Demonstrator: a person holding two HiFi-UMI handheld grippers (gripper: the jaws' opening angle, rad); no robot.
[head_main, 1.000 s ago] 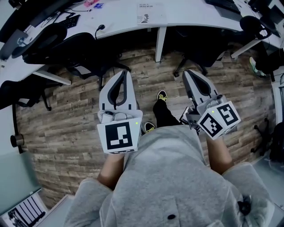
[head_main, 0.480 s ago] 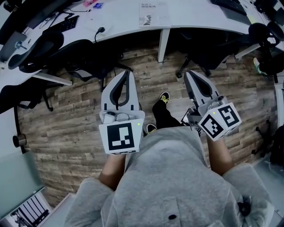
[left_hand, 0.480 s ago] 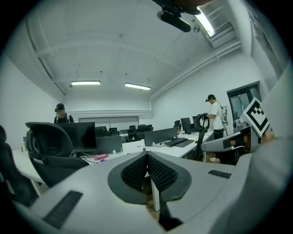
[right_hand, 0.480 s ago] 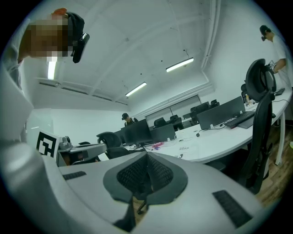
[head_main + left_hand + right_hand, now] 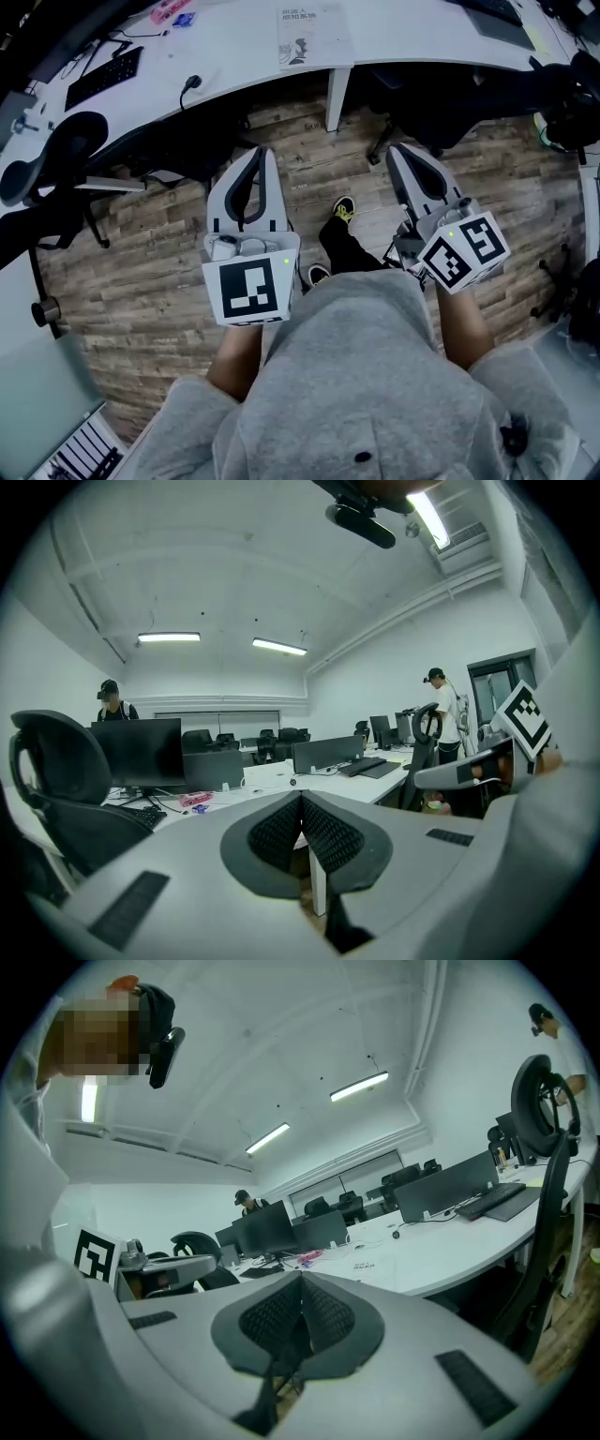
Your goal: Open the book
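The book lies closed on the white desk, a thin white volume with dark print on its cover; it also shows in the right gripper view as the book, flat on the desktop. My left gripper hangs over the wooden floor, short of the desk edge, shut with nothing in it. My right gripper is level with it to the right, also shut and empty. In each gripper view the pads meet: left gripper, right gripper.
Black office chairs stand under the desk at the left and another chair at the right. A keyboard, a mouse and a pink item lie on the desk. A desk leg stands straight ahead. People stand in the background.
The person has stepped toward the desk: the chairs at the left have slid outward and the desk looms nearer. Both grippers keep the same pose, shut and empty.
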